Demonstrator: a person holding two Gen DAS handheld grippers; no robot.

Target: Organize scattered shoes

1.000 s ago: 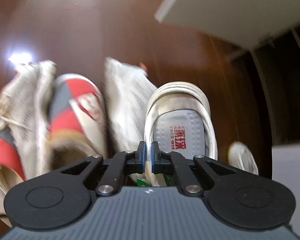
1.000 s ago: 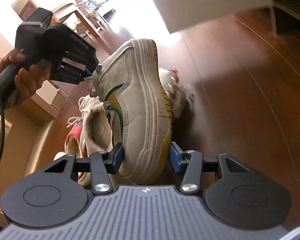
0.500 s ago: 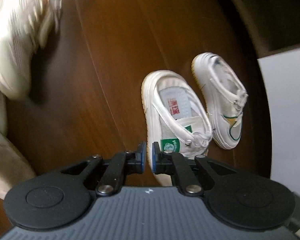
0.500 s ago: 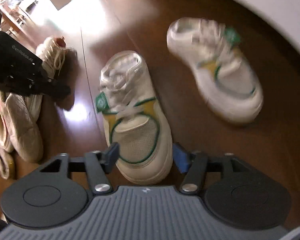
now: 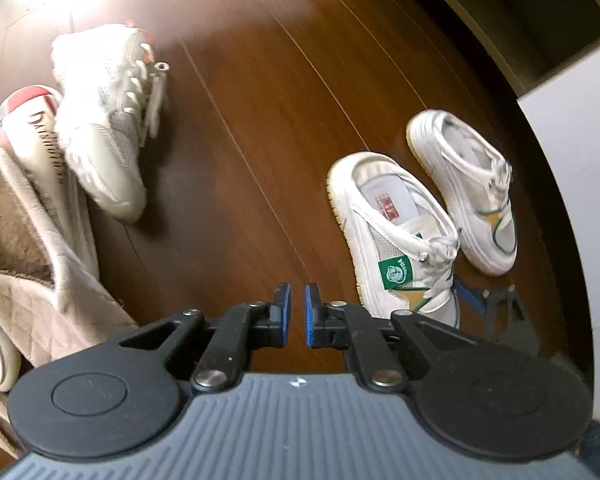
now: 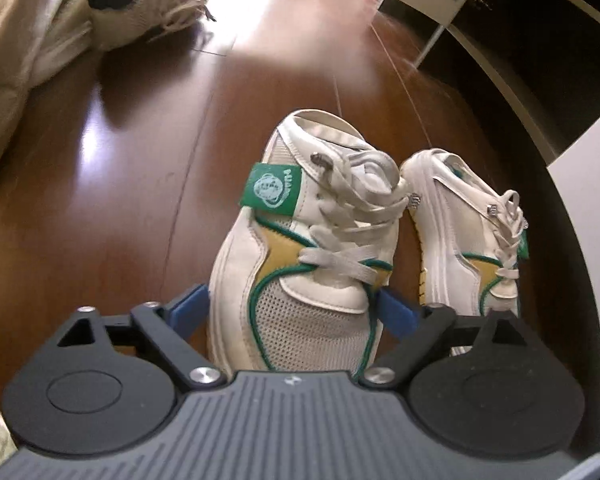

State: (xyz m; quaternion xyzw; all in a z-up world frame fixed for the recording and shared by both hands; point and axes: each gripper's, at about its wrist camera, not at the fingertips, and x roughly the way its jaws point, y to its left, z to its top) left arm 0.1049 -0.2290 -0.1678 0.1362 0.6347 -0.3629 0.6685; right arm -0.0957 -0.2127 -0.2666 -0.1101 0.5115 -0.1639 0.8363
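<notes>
On the floor: dark wood boards carry every shoe in view.
Green-tagged pair: two white sneakers with green piping and yellow panels stand upright side by side, just beside each other, near a white panel at the right.
Near sneaker: the one with the green tag has its toe between the right tool's blue pads.
Far sneaker: its mate stands just to the right, laces up.
Right tool: the right tool is spread wide, one pad on each side of the near sneaker's toe; whether the pads touch the shoe cannot be told.
Left tool: the left tool is drawn narrow, its pads nearly meeting with nothing between them, above bare floor just left of the pair.
Other shoes: a white mesh sneaker lies well apart at the left, beside a red and white shoe and a quilted beige slipper.
</notes>
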